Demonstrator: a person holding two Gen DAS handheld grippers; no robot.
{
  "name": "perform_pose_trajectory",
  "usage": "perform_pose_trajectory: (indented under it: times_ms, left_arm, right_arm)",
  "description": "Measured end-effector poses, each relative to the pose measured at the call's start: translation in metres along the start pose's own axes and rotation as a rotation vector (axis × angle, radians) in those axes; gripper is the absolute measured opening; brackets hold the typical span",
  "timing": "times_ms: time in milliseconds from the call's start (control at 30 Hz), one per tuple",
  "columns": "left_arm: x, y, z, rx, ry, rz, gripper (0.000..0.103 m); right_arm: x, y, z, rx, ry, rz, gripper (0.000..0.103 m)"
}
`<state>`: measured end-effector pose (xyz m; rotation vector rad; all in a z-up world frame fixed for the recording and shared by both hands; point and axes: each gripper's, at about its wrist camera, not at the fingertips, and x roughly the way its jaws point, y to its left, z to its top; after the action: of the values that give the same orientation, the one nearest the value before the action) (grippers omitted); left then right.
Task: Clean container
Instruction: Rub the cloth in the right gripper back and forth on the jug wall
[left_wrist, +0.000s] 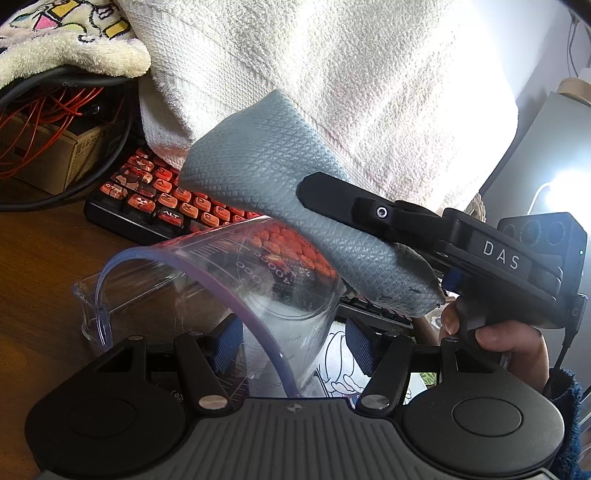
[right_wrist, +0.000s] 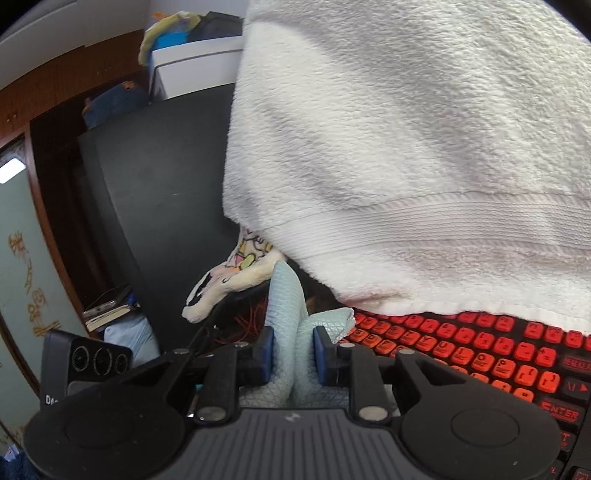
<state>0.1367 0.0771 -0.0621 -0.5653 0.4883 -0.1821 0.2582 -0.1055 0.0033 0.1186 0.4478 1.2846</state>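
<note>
Measuring cup (left_wrist: 258, 280) tilted between left hand-held gripper (left_wrist: 291, 347) pads — gripped.

Blown-out glare upper right, sharp focus, fisheye-curved edges

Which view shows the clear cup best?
The left wrist view: the cup fills the centre, tilted between the left claw's pads, with its printed scale readable. The right wrist view shows none of it, only the cloth in the right claw.

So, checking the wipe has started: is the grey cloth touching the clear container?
Cannot tell. In the left wrist view the grey cloth overlaps the clear container's rim, hiding any gap.
</note>
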Motion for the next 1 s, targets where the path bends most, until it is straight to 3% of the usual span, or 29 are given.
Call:
perform_pose_trajectory:
  times_ms: [367,467,733,867,1000]
  left_arm:
    - [0.001,-0.001,0.0,0.0,0.0,0.0,0.061]
    - [0.001,-0.001,0.0,0.0,0.0,0.0,0.061]
    - [0.002,-0.001,0.0,0.0,0.0,0.0,0.061]
    - [0.002,-0.001,0.001,0.0,0.0,0.0,0.061]
    - [0.002,-0.001,0.001,0.0,0.0,0.0,0.061]
  right_arm:
    - [0.012,0.03,-0.005,-0.102,0.051,0.119,0.022]
    - [0.011,0.027,-0.004,-0.092,0.05,0.121,0.021]
    - [0.001,0.001,0.0,-0.003,0.011,0.026,0.021]
    - [0.004,0.007,0.0,-0.029,0.011,0.005,0.022]
    - [0.009,0.016,-0.004,-0.054,0.031,0.065,0.022]
